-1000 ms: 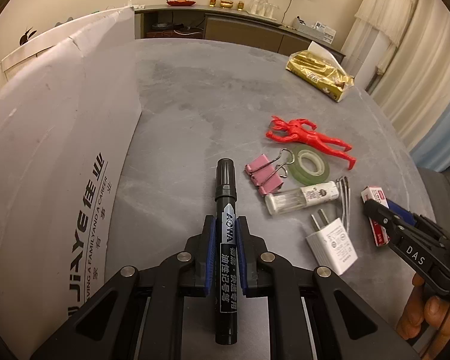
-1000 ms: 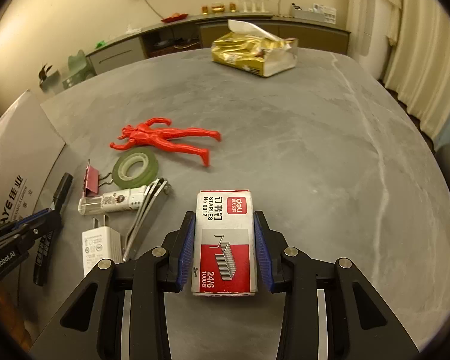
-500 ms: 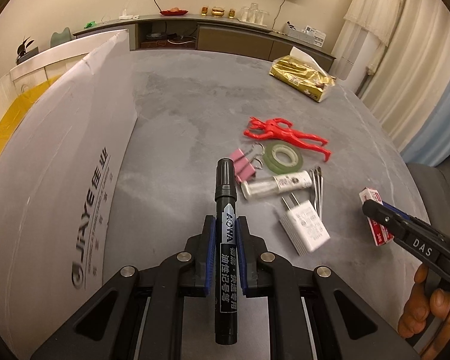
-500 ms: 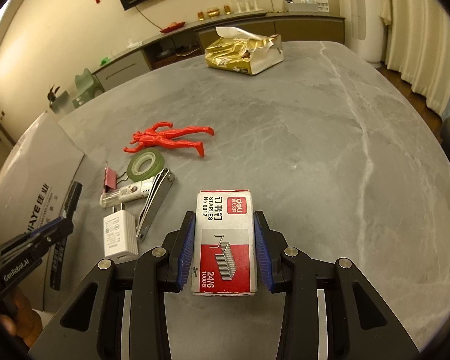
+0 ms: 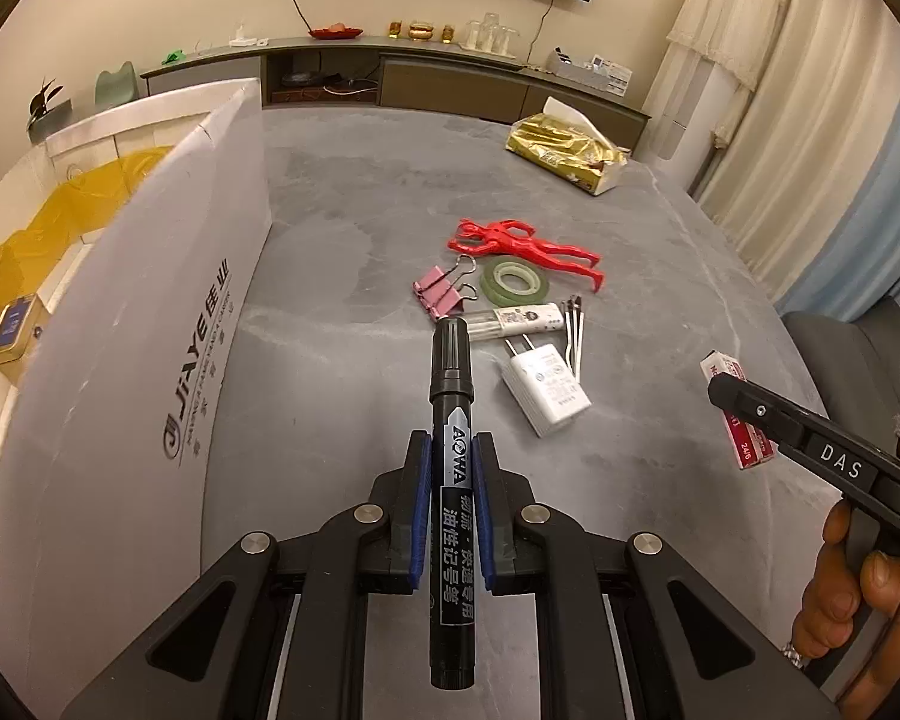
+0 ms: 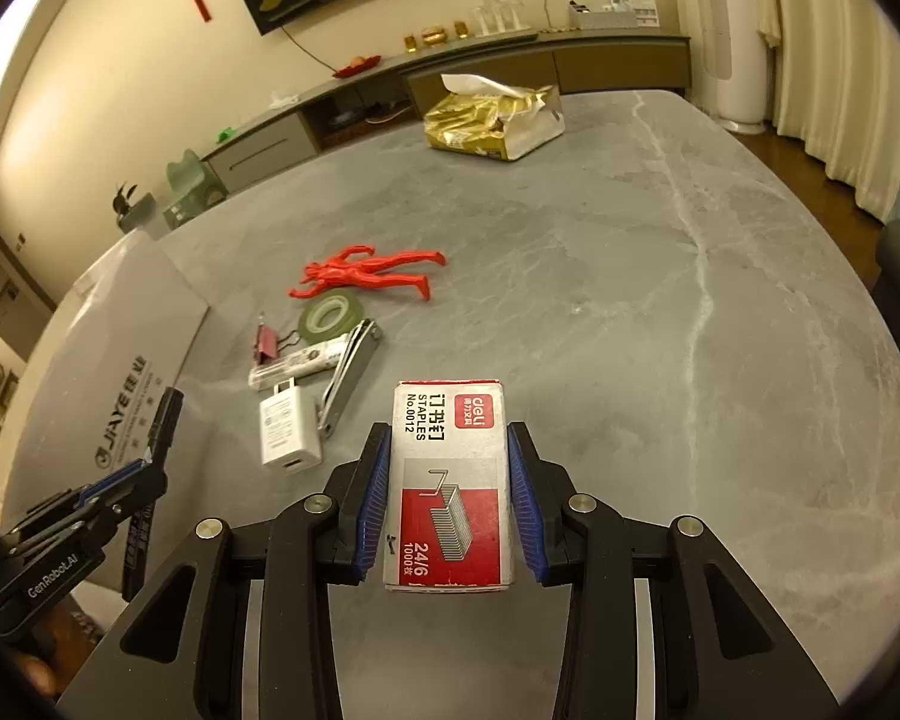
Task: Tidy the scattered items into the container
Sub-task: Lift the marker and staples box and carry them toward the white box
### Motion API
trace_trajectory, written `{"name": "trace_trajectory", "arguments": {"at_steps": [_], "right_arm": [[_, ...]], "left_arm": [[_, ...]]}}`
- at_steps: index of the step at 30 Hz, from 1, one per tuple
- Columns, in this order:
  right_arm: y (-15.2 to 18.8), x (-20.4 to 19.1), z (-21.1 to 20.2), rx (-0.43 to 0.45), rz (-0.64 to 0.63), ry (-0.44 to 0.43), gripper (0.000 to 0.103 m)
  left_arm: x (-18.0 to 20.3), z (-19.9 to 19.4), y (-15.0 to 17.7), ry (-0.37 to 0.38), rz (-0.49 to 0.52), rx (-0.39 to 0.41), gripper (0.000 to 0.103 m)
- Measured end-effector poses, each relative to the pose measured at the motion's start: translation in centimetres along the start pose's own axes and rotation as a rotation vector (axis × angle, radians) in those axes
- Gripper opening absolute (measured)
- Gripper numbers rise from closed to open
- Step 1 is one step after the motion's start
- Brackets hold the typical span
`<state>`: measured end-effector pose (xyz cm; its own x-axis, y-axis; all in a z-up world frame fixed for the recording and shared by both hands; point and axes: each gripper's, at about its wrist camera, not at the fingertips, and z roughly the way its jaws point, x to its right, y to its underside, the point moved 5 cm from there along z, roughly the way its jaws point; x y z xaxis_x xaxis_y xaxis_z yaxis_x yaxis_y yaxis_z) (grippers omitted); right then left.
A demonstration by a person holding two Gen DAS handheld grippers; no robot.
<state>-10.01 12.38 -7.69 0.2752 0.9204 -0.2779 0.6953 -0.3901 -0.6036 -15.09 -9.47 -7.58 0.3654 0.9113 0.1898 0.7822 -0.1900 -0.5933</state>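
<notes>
Marker [image 5: 452, 456] clamped lengthwise in the left gripper [image 5: 452, 501], cap pointing forward, held above the grey bench [image 5: 342, 228]; staple box [image 6: 448, 483] pinched by its long sides between the blue pads of the right gripper [image 6: 448, 495], also clear of the bench; white carton [image 5: 138, 330] marked JIAYE stands at the left edge of the bench, its flap raised, yellow lining and a small tin [image 5: 12, 327] visible inside; loose things lie in a cluster mid-bench: a red figure [image 5: 525, 246] flat on its back, a green tape roll [image 5: 513, 281] just beside it, pink binder clips [image 5: 441, 294] to the left of the roll, a clear tube [image 5: 513, 319] lying crosswise below them, nail clippers [image 6: 351, 375] angled against the tube's end, and a white charger [image 5: 546, 390] nearest the grippers with its prongs toward the tube; a gold tissue pack [image 6: 492, 117] sits alone at the far side; a hand [image 5: 858, 588] grips the right gripper's handle at the edge of the left wrist view.
</notes>
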Motion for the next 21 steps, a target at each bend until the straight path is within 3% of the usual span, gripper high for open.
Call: {"name": "trace_trajectory", "arguments": {"at_steps": [21], "right_arm": [[2.1, -1.8, -6.5, 0.053, -0.033, -0.045, 0.039]], "left_arm": [[2.5, -7.0, 1.2, 0.02, 0.046, 0.08, 0.014]]}}
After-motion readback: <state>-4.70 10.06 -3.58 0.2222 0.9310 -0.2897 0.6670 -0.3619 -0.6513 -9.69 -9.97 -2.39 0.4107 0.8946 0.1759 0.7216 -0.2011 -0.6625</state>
